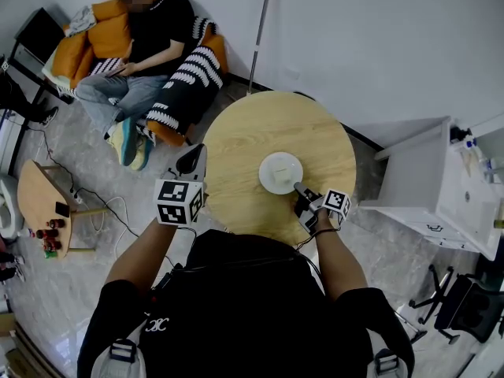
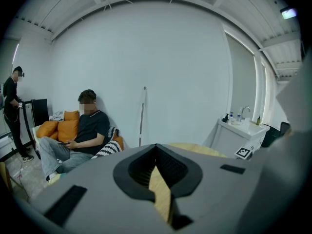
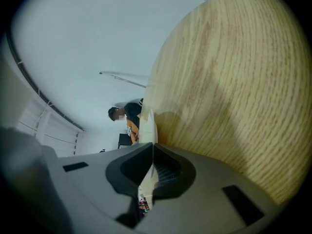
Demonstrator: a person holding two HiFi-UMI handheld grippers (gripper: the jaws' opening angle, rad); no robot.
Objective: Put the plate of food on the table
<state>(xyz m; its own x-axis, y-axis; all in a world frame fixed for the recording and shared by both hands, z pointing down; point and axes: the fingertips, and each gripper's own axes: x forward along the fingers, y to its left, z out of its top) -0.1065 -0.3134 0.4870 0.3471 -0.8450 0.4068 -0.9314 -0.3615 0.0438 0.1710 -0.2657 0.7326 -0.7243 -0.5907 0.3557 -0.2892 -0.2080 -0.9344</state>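
A white plate (image 1: 280,172) lies flat on the round wooden table (image 1: 236,148), right of its middle; I cannot make out food on it. My right gripper (image 1: 298,187) is shut on the plate's near right rim. In the right gripper view the rim (image 3: 150,123) shows edge-on, pinched between the jaws of the right gripper (image 3: 152,145), with the tabletop (image 3: 234,82) beside it. My left gripper (image 1: 191,158) hangs at the table's left edge, its jaws closed with nothing in them. The left gripper view shows only a sliver of tabletop past the left gripper (image 2: 156,149).
A person (image 1: 150,42) sits on a sofa with orange cushions (image 1: 110,30) beyond the table. A white cabinet with a sink (image 1: 441,187) stands at the right, and a thin pole (image 1: 258,38) leans on the wall. A small side table (image 1: 39,199) and floor cables (image 1: 110,207) lie at the left.
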